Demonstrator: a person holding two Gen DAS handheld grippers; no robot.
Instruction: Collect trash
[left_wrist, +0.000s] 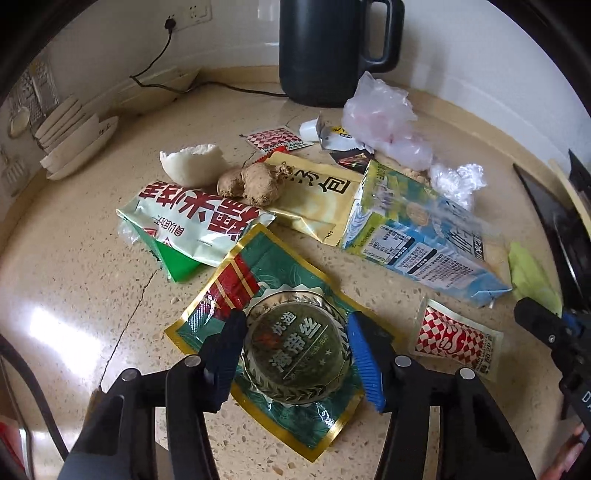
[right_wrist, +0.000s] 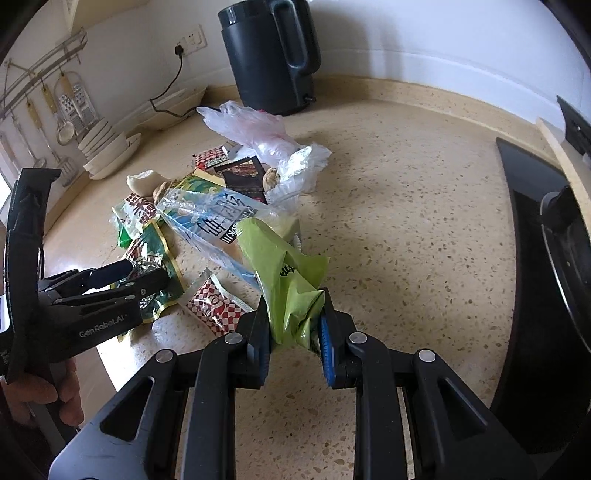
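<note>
My left gripper (left_wrist: 295, 354) straddles a green seaweed packet (left_wrist: 284, 332) with a gold border; its pads stand on either side of the round clear window in the packet's middle, and I cannot tell whether they are pressing it yet. The packet lies flat on the speckled countertop (left_wrist: 74, 280), its long axis running from near my gripper away and slightly left, the red-striped end farthest from me. In the right wrist view my left gripper (right_wrist: 147, 275) reaches in from the left over the same packet (right_wrist: 159, 251).

My right gripper (right_wrist: 295, 332) is clamped on a crumpled lime-green plastic bag (right_wrist: 284, 273), held clear of the counter; the bag stretches from the pads away and up-left, its far end over the edge of the pile.

Just right of the seaweed packet lies a small red-and-white checkered sachet (left_wrist: 456, 341), flat. Beyond it lies a long blue-and-clear cracker wrapper (left_wrist: 413, 236), its long axis slanting from the far left toward the near right. Touching the seaweed packet's far left corner is a white-and-green snack bag with red characters (left_wrist: 184, 225). Behind that sit a knob of ginger (left_wrist: 251, 182), a yellow soup sachet (left_wrist: 317, 195), and a torn piece of white steamed bun (left_wrist: 192, 164). Farther back are a second checkered sachet (left_wrist: 277, 140), a crumpled pinkish plastic bag (left_wrist: 384, 118), and a black electric kettle (left_wrist: 332, 51) by the wall. Stacked white bowls (left_wrist: 74, 136) stand at the far left.
</note>
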